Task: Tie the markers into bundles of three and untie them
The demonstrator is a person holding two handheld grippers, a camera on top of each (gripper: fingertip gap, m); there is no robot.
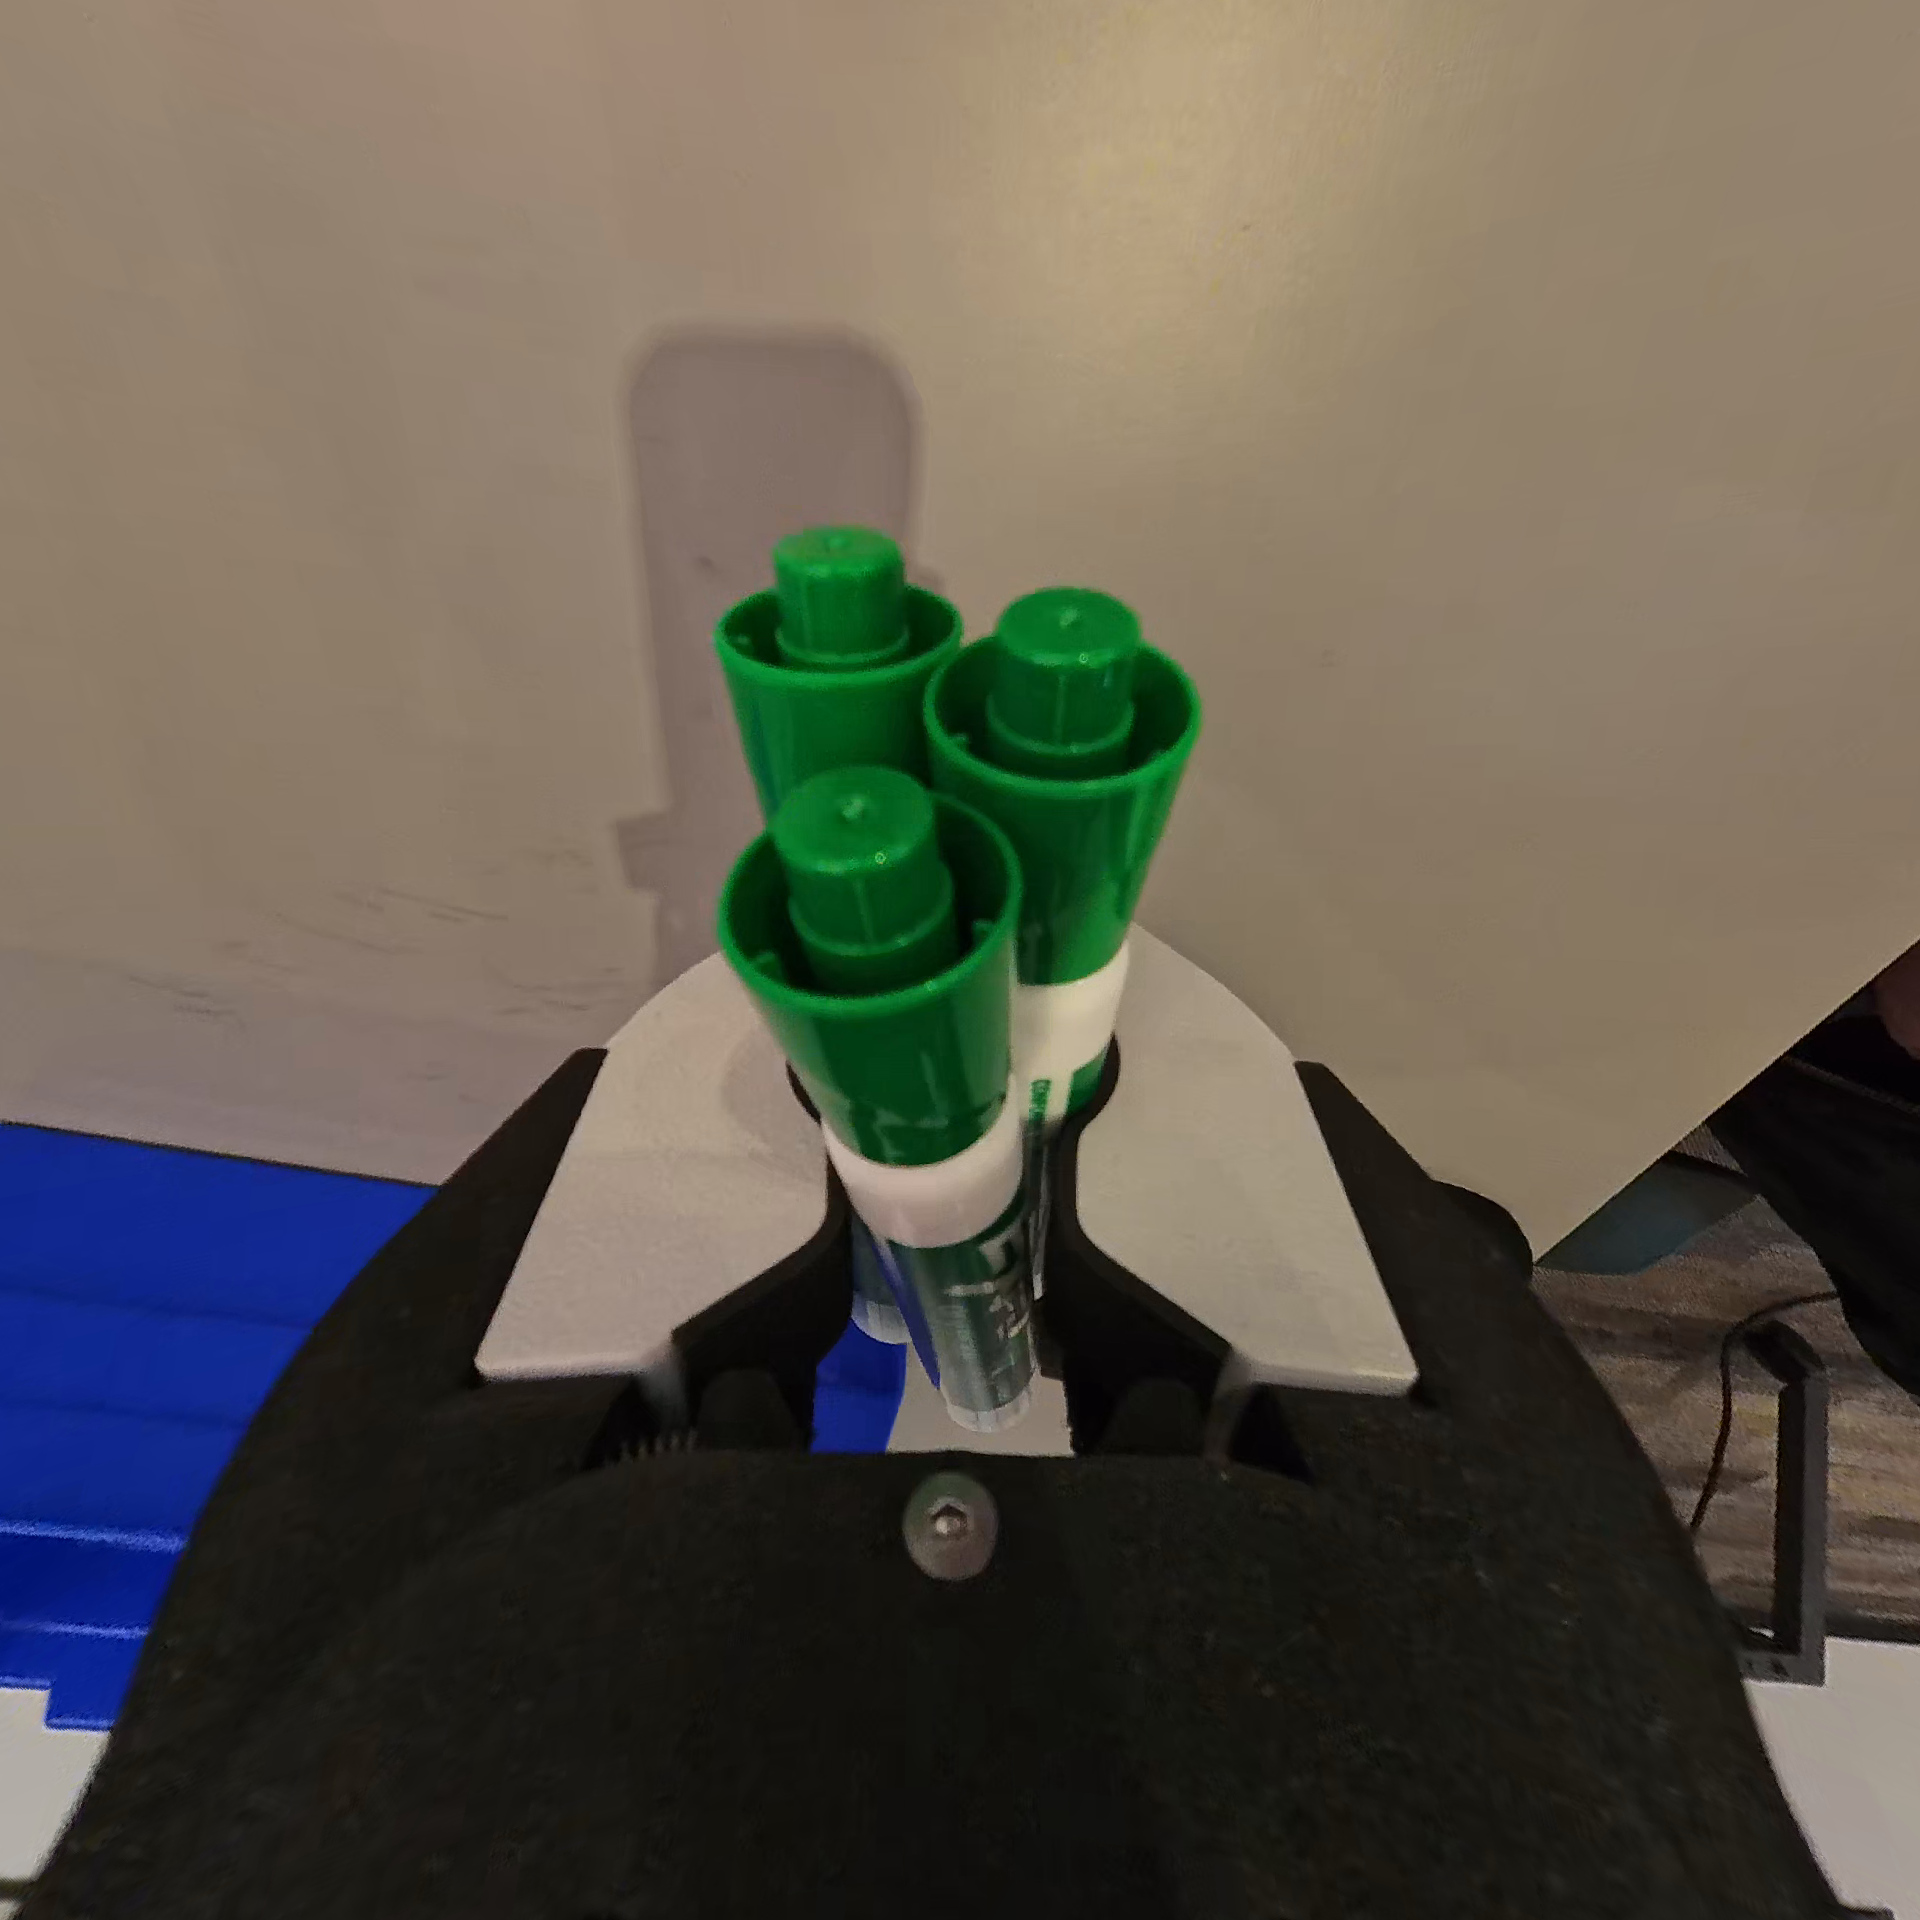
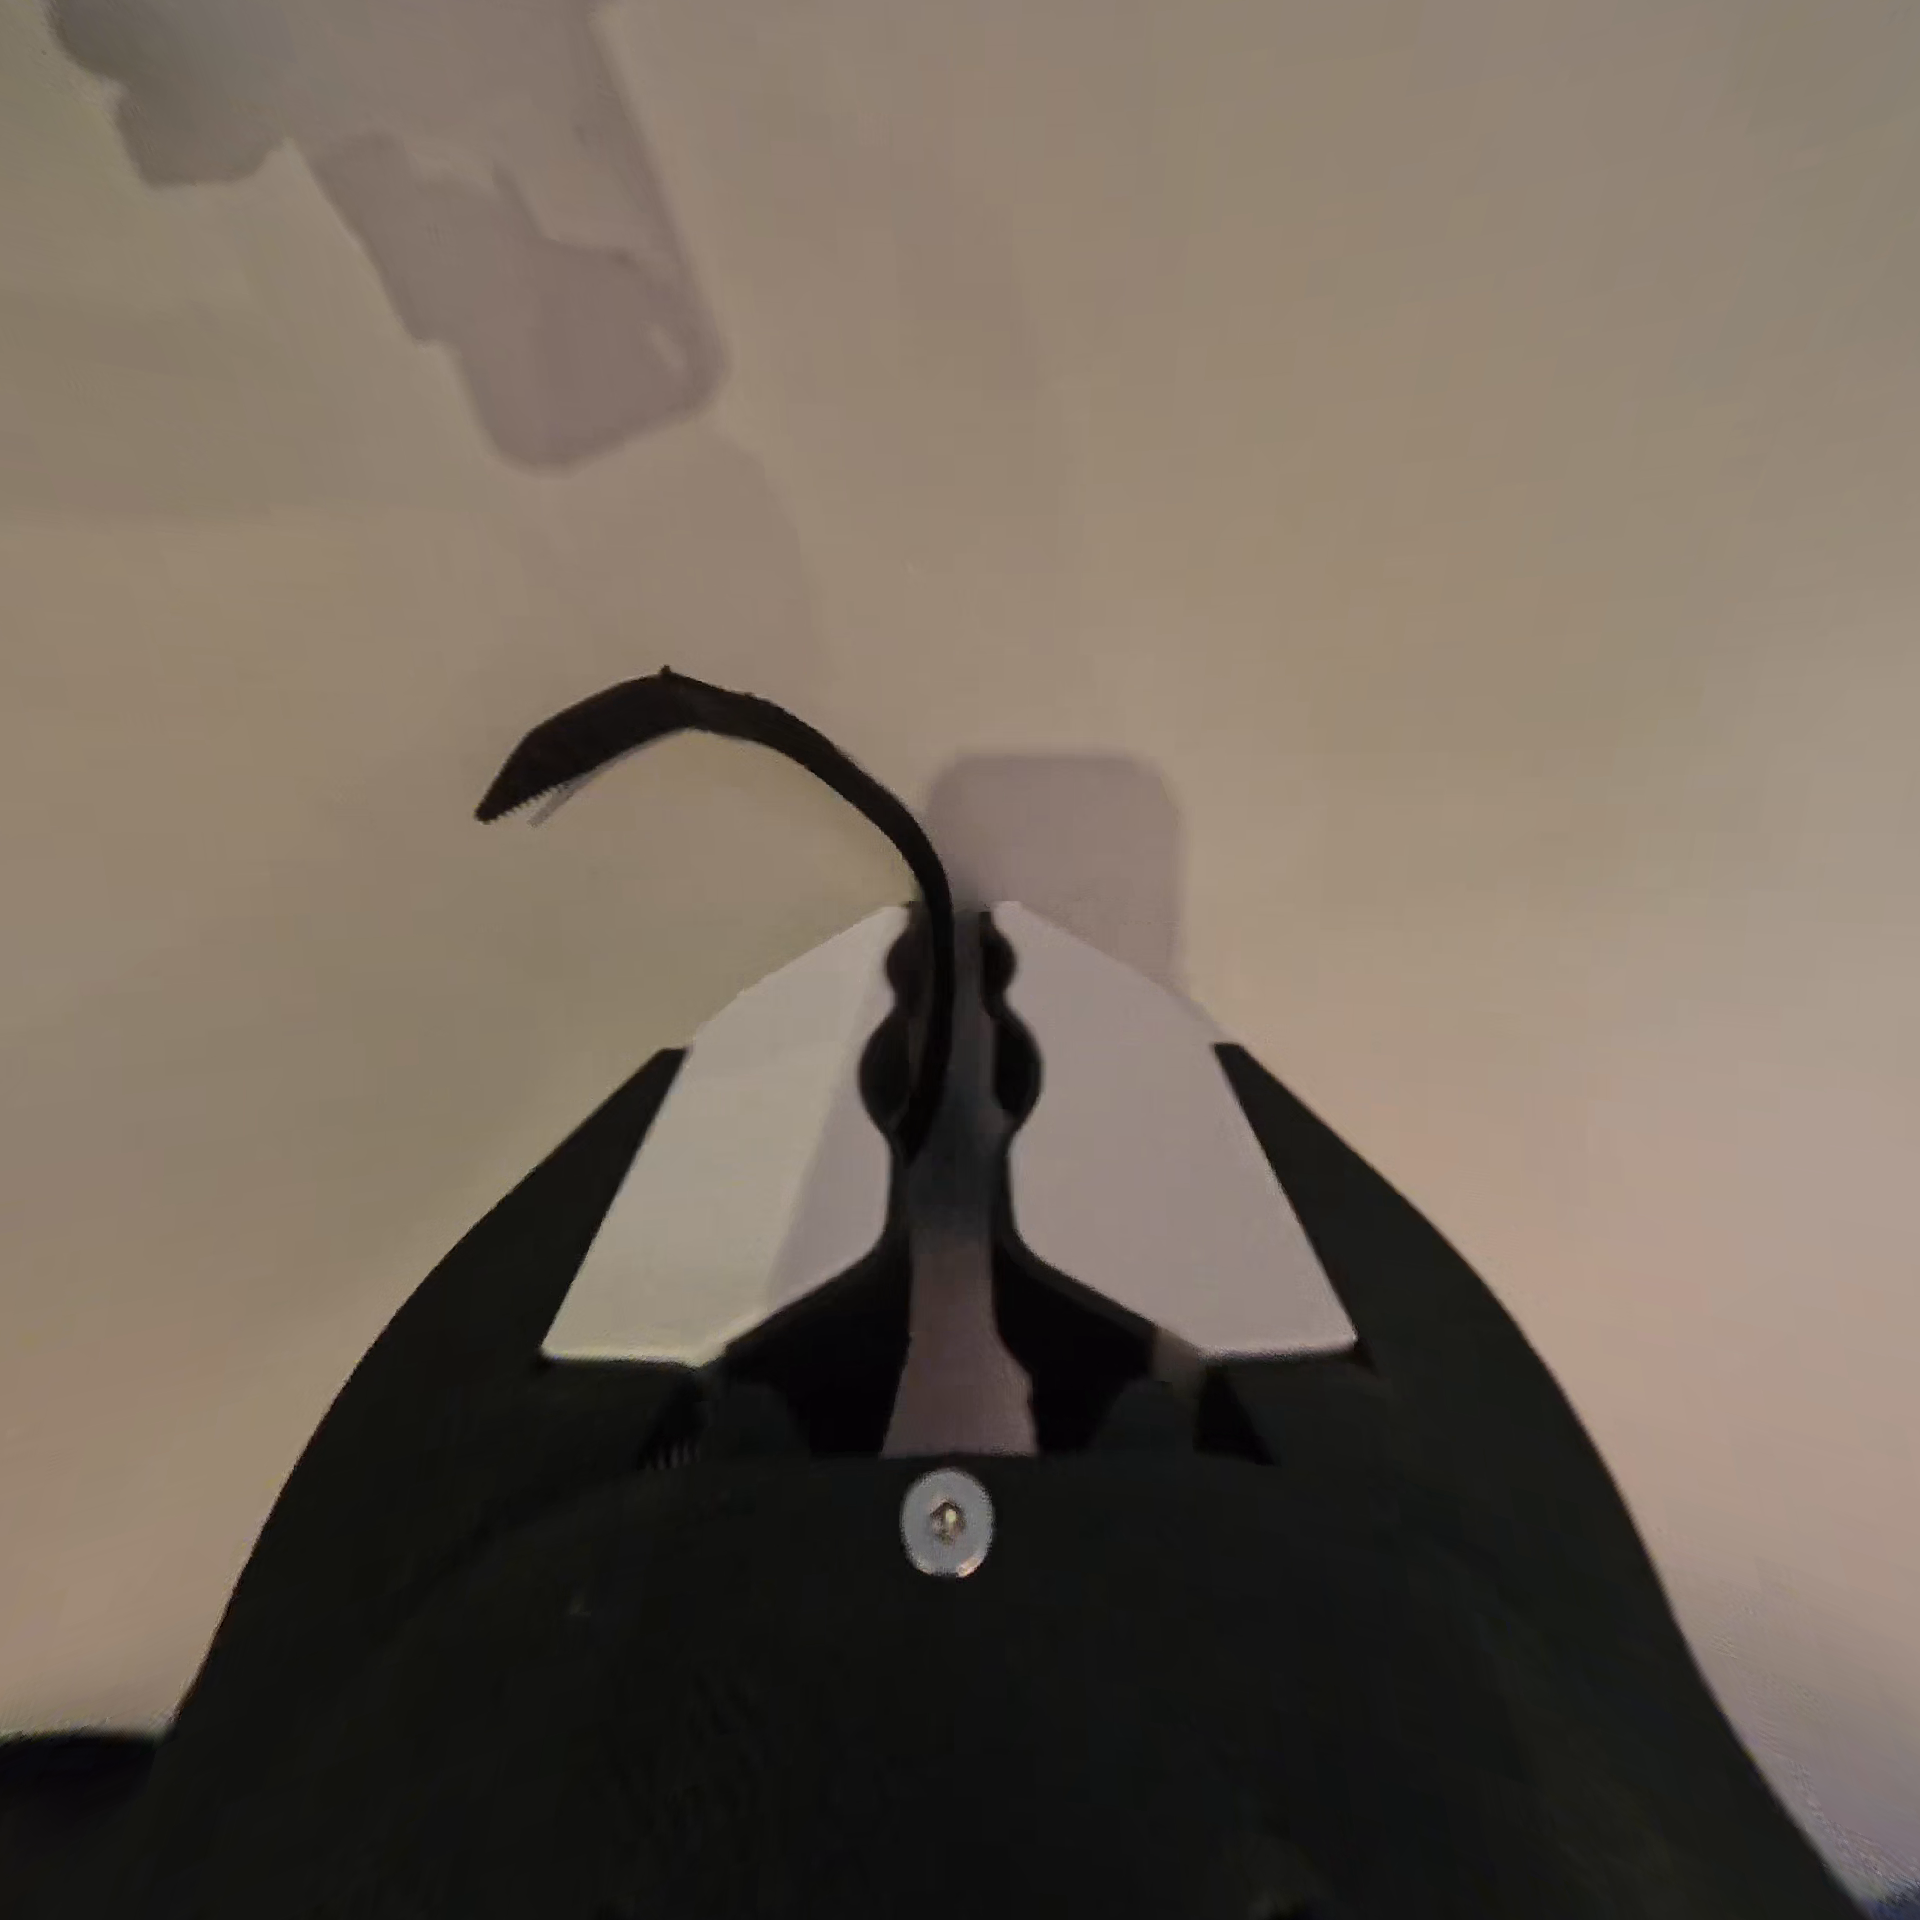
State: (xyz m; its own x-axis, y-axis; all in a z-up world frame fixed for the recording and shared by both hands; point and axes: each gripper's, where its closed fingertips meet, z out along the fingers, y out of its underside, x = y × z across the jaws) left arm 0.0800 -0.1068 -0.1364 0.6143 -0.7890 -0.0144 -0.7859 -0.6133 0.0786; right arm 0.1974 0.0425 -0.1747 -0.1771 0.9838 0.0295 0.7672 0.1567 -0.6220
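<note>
In the left wrist view my left gripper (image 1: 951,1049) is shut on three green-capped markers (image 1: 873,935). Their white barrels are clamped between the fingers and the caps point forward, above a cream table (image 1: 1351,416). No tie shows around them here. In the right wrist view my right gripper (image 2: 951,920) is shut on a black strap (image 2: 790,743). The strap runs out between the fingertips and curls up and to the left, its free end hanging in the air over the same cream table (image 2: 1455,520).
A blue ridged box (image 1: 156,1351) lies at the lower left of the left wrist view. The table's right edge (image 1: 1662,1122) drops off to a patterned floor with a dark cable and a black frame (image 1: 1797,1507). Gripper shadows fall on the table. The left gripper's tips are roughly 20 cm from the right gripper's.
</note>
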